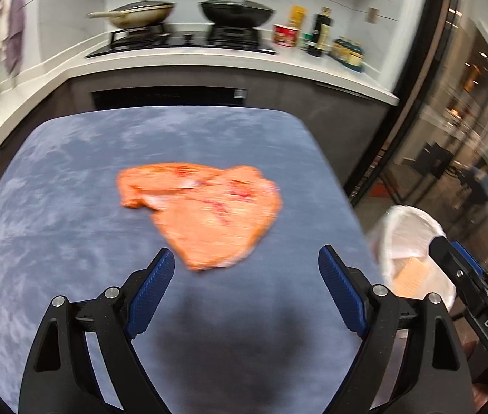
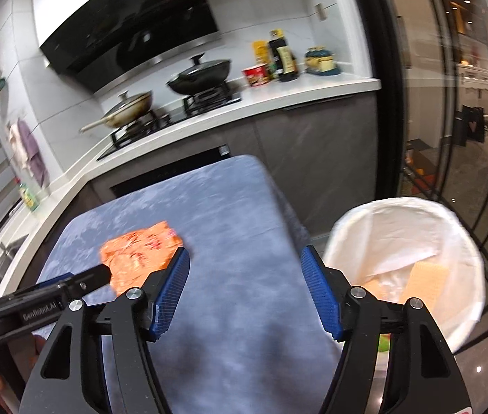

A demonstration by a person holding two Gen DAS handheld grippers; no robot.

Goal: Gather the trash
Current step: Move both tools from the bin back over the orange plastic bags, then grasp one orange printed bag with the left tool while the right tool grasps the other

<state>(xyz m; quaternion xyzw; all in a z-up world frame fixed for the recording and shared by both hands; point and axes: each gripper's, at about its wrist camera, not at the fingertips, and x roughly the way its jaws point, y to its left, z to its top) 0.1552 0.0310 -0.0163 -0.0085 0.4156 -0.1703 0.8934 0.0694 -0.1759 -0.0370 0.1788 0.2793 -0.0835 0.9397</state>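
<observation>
The blue-grey mottled cloth-covered table (image 1: 71,207) filled the lower half of both views, square-cornered and set close before the dark kitchen counter. Off its right edge stood one round bin lined with a white plastic bag (image 2: 375,214), and inside it lay at least two flat pale-orange pieces of trash, partly hidden by the right gripper's finger. On the table lay one crumpled orange plastic wrapper with red print (image 1: 206,210), flat and blurred, near the middle of the cloth — the only loose piece on the table top.

The left gripper (image 1: 245,265) hung just short of the wrapper with its blue pads spread wide apart, nothing between them; the wrapper's near tip sat just ahead of the gap. The right gripper (image 2: 245,269) stood open too, empty, over the table's right side with the bin just beyond its right finger.

The risks looked plain enough. The wrapper was thin and lay flat on soft cloth, so closing pads could well pinch the fabric along with it, or slide over the film and miss. A light wrapper might also slip free on the way to the bin. And the two grippers sat close — one could knock the other during the carry.

Count: one table, one bin, one wrapper, two grippers.
</observation>
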